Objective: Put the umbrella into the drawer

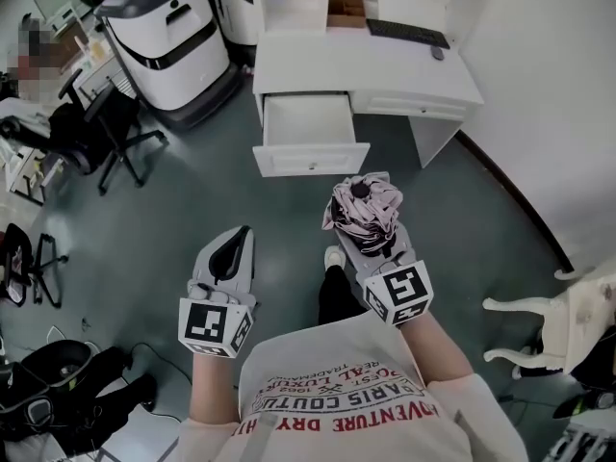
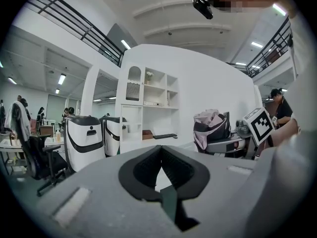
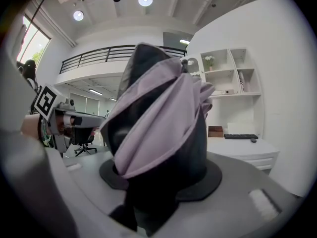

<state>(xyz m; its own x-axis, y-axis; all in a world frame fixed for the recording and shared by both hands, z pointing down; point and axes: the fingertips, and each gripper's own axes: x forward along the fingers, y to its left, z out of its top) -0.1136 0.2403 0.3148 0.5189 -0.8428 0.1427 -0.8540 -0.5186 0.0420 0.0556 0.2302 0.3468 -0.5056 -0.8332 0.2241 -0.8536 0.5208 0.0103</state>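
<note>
The carrying step looks to be in hand: the right claw (image 1: 373, 227) is clamped on the folded umbrella (image 1: 368, 203), held in the air at centre frame, well short of the open drawer (image 1: 310, 123) at upper centre. The left claw (image 1: 236, 245) has its jaws together and holds nothing. Next, I judge, the umbrella must be brought over the drawer and lowered inside before release.

White desk (image 1: 346, 70), keyboard (image 1: 407, 33), mouse (image 1: 438, 54), drawer (image 1: 310, 159) open

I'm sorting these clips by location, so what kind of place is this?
Probably an open-plan office or lab workspace. There is a white desk with a keyboard and a drawer pulled open, a black office chair beside it, and a large white machine standing on the floor.
</note>
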